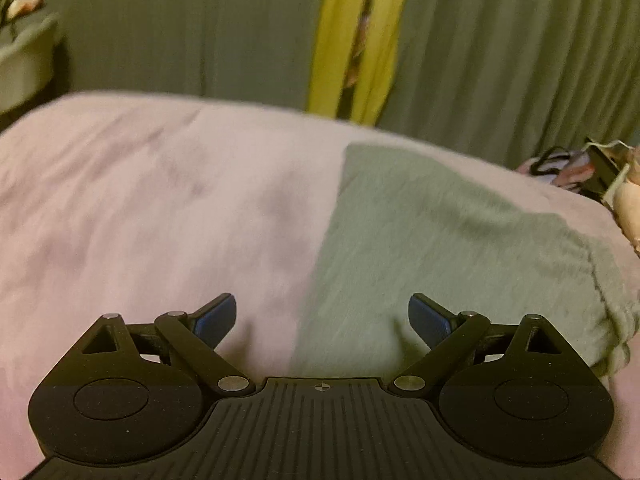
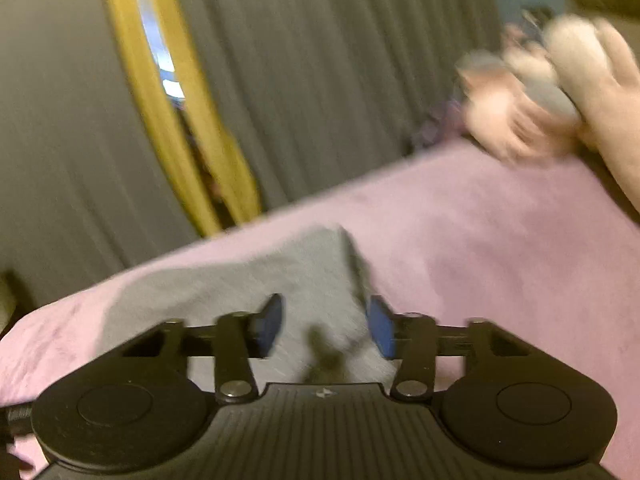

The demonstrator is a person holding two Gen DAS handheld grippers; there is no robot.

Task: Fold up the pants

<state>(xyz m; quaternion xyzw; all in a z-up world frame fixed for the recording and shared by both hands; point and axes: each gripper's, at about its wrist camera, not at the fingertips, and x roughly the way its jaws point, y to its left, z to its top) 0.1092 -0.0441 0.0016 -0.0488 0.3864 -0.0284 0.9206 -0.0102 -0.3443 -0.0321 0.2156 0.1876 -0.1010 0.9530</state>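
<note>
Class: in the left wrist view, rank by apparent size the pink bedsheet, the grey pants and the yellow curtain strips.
1. Pink bedsheet, largest.
2. Grey pants.
3. Yellow curtain strips, smallest, though they hang farther away, so true size is unsure.

Light: dim, warm; bright daylight only through the curtain (image 1: pixel 192 32) gap.
Shadows: soft ones under each gripper, on the bed (image 1: pixel 140 208).
Blur: right view smeared throughout; left view softer.
Edges: fisheye bends the bed; corners go dark.
</note>
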